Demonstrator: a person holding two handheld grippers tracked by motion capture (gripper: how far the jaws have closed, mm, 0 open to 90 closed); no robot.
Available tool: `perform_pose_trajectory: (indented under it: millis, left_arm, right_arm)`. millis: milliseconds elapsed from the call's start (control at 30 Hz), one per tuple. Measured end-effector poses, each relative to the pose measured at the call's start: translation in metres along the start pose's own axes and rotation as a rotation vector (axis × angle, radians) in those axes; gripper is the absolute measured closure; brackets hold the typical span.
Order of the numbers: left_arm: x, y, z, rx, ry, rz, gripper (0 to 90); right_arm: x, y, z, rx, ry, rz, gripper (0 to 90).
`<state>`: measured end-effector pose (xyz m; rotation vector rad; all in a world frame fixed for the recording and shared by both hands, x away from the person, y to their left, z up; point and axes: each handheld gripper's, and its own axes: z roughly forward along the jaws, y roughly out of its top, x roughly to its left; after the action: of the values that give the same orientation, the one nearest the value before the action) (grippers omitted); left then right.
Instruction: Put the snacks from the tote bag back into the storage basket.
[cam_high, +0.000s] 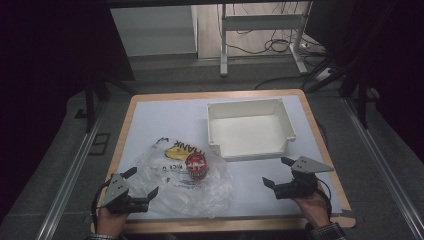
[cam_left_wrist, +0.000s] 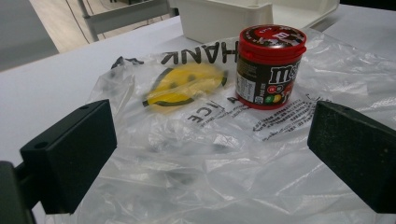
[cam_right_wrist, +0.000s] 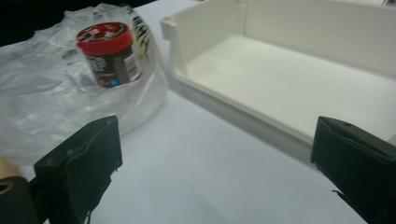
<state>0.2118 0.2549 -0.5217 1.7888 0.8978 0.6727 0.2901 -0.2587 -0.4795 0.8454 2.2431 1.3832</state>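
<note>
In the high view, a clear plastic bag (cam_high: 182, 175) is seen lying flat on the white table (cam_high: 165, 120), in the lower middle of the frame, printed with black lettering and a yellow smiley. A jar (cam_high: 196, 166) with a red lid is stood upright at the bag; whether it sits inside the bag or on top of it cannot be told. Just up and to the right of the jar, an empty white bin (cam_high: 250, 127) is placed, its low front wall turned toward the bottom of the frame, close to the bag's upper right edge.

The left gripper (cam_high: 142, 182) is held at the lower left of the frame, its jaws spread wide with the bag's left edge between or under them; nothing is gripped. In the left gripper view, the jar (cam_left_wrist: 270, 65) is shown at upper centre, upright on crumpled plastic (cam_left_wrist: 196, 158), well beyond the two parted jaws, with the smiley to its left.

The right gripper (cam_high: 280, 172) is held at the lower right of the high view, released and empty, over bare table just below the bin's near right corner. In the right gripper view, the jar (cam_right_wrist: 108, 53) is seen at upper left against the bag (cam_right_wrist: 42, 93), and the bin (cam_right_wrist: 280, 70) at upper right.
</note>
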Motion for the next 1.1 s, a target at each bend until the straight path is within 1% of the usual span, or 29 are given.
perform_pose_trajectory:
  millis: [33,67,133,200,267,300,367,433,500,600,733,867,1100]
  left_arm:
    - [0.001,0.000,0.000,0.001,0.001,-0.005,1.2]
    - [0.001,-0.001,0.000,0.001,0.000,-0.008,1.2]
    - [0.002,-0.001,-0.001,0.001,0.008,-0.007,1.2]
    - [0.002,-0.001,0.000,-0.001,0.005,-0.010,1.2]
    - [0.002,-0.001,0.000,-0.002,0.010,-0.006,1.2]
    - [0.002,-0.001,0.000,-0.001,0.010,-0.004,1.2]
    - [0.002,-0.001,0.001,-0.001,0.012,-0.002,1.1]
    - [0.002,-0.002,0.001,-0.002,0.014,-0.001,1.1]
    - [0.002,-0.002,0.001,-0.008,0.013,-0.003,1.1]
    - [0.002,-0.002,0.000,-0.017,0.012,0.003,1.1]
    - [0.000,-0.002,0.000,-0.023,0.007,0.017,1.1]
    - [0.000,-0.002,0.001,-0.024,0.006,0.023,1.0]
    - [0.000,-0.002,0.001,-0.020,0.008,0.026,1.0]
  right_arm:
    - [-0.002,0.000,0.001,-0.004,0.007,-0.002,2.2]
    - [-0.003,-0.001,0.003,-0.014,0.025,0.005,2.2]
    - [-0.003,-0.002,0.005,-0.021,0.058,-0.003,2.1]
    - [-0.003,-0.002,0.006,-0.019,0.069,-0.011,2.1]
    - [-0.003,-0.002,0.007,-0.017,0.090,-0.013,2.1]
    - [-0.003,-0.002,0.007,-0.012,0.093,-0.011,2.1]
    - [-0.006,-0.004,0.008,-0.004,0.118,0.015,2.1]
    - [-0.008,-0.004,0.008,0.002,0.107,0.024,2.1]
    - [-0.011,-0.004,0.009,-0.003,0.115,0.032,2.1]
    - [-0.014,-0.004,0.009,-0.004,0.115,0.030,2.1]
    - [-0.013,-0.004,0.010,-0.015,0.131,0.057,2.1]
    - [-0.012,-0.004,0.011,-0.016,0.128,0.051,2.1]
    - [-0.010,-0.003,0.015,0.005,0.129,0.025,2.1]
